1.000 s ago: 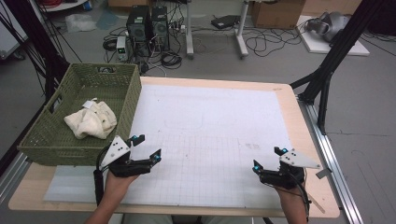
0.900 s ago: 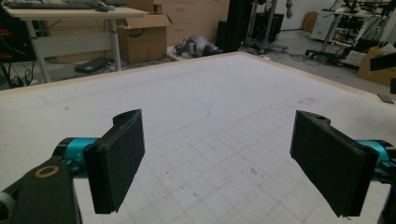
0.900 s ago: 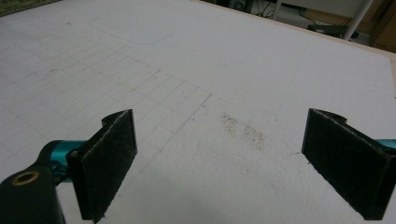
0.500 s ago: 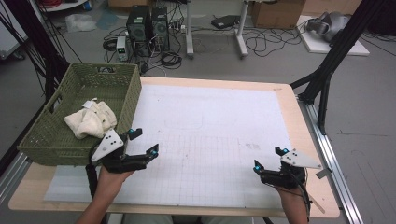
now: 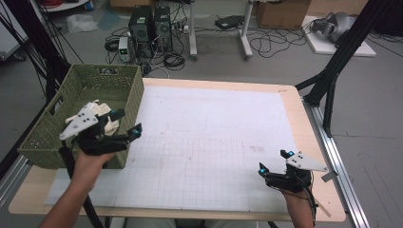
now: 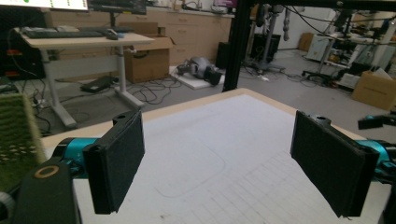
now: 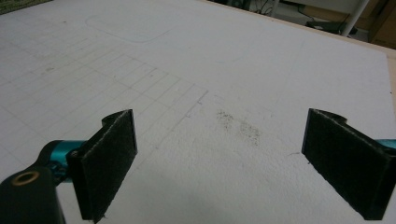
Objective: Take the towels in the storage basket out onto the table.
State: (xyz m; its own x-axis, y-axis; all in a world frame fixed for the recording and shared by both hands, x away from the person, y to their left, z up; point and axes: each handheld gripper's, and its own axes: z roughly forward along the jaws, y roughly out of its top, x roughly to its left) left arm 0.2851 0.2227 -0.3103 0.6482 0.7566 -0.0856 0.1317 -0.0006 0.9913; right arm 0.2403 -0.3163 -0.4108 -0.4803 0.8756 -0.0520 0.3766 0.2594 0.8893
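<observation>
Grippers apart over the table, left one raised at the basket.

Left gripper (image 5: 126, 122) is lifted above the near right corner of the green basket (image 5: 45, 142), forearm angled up from the bottom edge, jaws spread wide and empty. The white cloth (image 5: 102, 114) lies inside the basket, just beyond it. Right gripper (image 5: 274, 161) sits low over the white mat (image 5: 209, 133) near the front right, wrist straight, jaws wide apart, nothing between them.
</observation>
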